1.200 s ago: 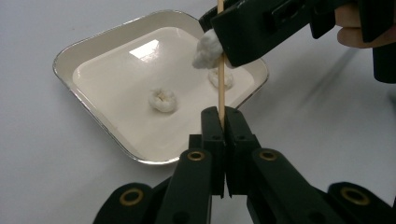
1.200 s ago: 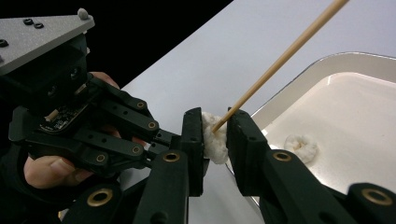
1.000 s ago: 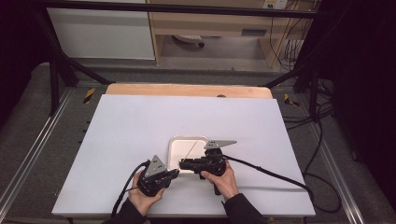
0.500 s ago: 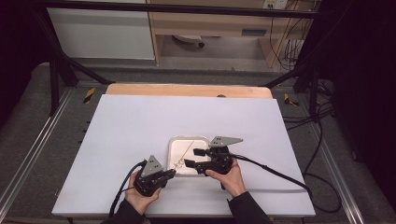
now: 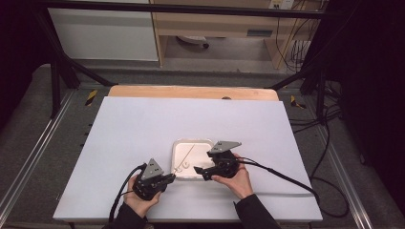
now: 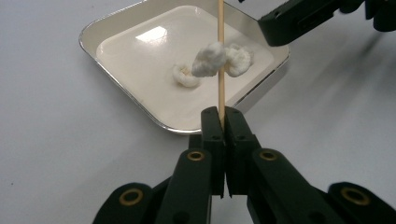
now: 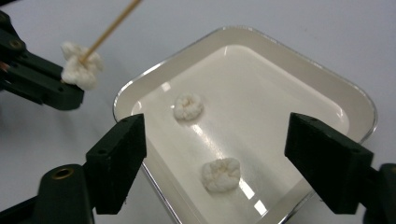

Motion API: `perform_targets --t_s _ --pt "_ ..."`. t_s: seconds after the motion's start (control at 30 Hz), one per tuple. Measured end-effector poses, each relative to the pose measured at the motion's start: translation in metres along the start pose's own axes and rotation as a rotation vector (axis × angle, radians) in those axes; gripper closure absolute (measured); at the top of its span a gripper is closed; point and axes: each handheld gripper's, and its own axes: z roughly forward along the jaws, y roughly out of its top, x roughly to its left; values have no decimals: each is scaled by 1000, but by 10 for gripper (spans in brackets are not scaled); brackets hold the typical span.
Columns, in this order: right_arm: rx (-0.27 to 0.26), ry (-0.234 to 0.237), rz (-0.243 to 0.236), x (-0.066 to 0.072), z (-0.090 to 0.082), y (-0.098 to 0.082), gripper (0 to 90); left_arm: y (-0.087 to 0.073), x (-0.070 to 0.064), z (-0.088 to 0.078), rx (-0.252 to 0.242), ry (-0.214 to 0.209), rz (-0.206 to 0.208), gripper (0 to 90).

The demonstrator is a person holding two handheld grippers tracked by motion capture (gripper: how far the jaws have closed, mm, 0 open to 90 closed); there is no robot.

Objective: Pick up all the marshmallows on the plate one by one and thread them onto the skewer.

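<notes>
At the near edge of the table, our left gripper (image 6: pixel 223 122) has its two black jaws clamped tight on the lower end of a thin wooden skewer (image 6: pixel 220 56), which rises from the jaws over the shallow white square tray with a silvery rim (image 6: pixel 126 100). One puffy white marshmallow-like piece (image 6: pixel 208 59) is threaded on the skewer, hanging above the tray's near side. Our right gripper (image 7: pixel 212 140) sits across the tray from the left one, its jaws spread wide with nothing pressed between them; they have just been opening, and the tray's floor shows through the gap. Two more white puffy pieces lie loose in the tray: one near the middle (image 7: pixel 188 106) and one closer to the right gripper's end (image 7: pixel 221 174), apart from each other. In the high view, the tray (image 5: pixel 177 146) lies between the two grippers on the white tabletop sheet (image 5: pixel 143 124), the left gripper (image 5: pixel 167 178) touching its near left corner and the right gripper (image 5: pixel 200 171) over its right side. A black cable (image 5: pixel 282 174) trails from the right gripper across the sheet.
</notes>
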Motion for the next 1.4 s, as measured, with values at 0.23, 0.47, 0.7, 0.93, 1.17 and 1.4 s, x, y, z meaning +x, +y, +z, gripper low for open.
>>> perform_targets --t_s 0.23,0.47,0.7,0.93,1.17,1.4 --pt "59 -35 -37 -3 11 -8 395 -2 2 -1 -1 -2 -2 883" --pt "71 -31 -27 -8 13 -14 535 -3 4 -3 2 -3 -7 883" --pt "77 -17 -49 -7 13 -17 605 -4 4 -2 11 -6 -3 883" --pt "73 -41 -76 -5 14 -19 655 -4 3 -2 12 -10 -4 883" --pt "70 -55 -81 -4 14 -19 689 -4 2 -1 13 -11 0 883" --pt "50 -34 -59 -5 11 -16 713 -4 2 -2 14 -12 3 883"
